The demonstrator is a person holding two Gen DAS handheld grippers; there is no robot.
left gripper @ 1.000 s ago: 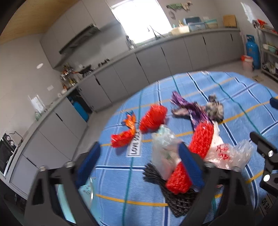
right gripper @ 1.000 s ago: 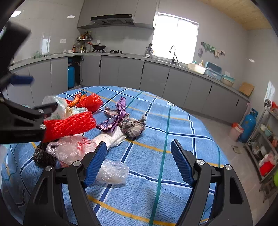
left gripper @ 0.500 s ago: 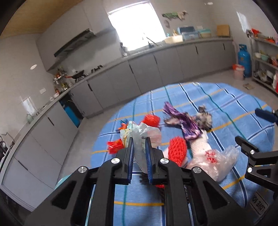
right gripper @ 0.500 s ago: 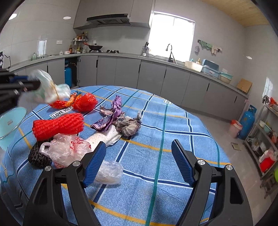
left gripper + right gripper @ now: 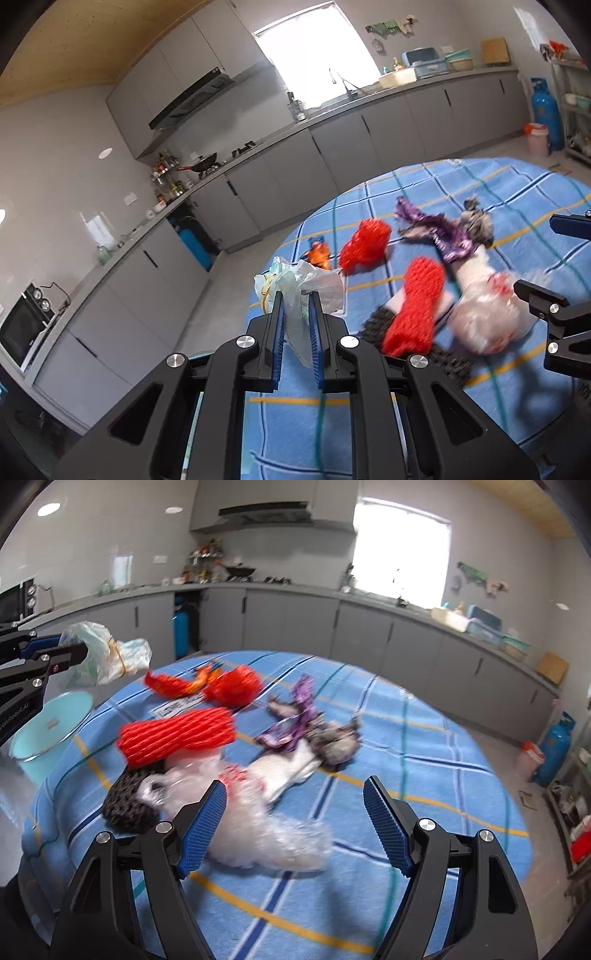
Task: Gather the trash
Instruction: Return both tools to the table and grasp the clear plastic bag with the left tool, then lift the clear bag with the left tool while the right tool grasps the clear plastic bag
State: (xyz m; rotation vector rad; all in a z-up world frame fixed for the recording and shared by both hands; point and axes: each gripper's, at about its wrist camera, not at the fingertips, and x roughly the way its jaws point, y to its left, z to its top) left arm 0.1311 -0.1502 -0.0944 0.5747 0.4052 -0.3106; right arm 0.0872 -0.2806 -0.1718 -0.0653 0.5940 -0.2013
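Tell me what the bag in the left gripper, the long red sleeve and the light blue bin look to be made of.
Bag: thin plastic film, pale and translucent; it crumples between the left gripper fingers.
Red sleeve: likely foam netting; ribbed mesh surface, matte.
Bin: seemingly hard plastic, smooth and slightly glossy, though blur leaves that open.
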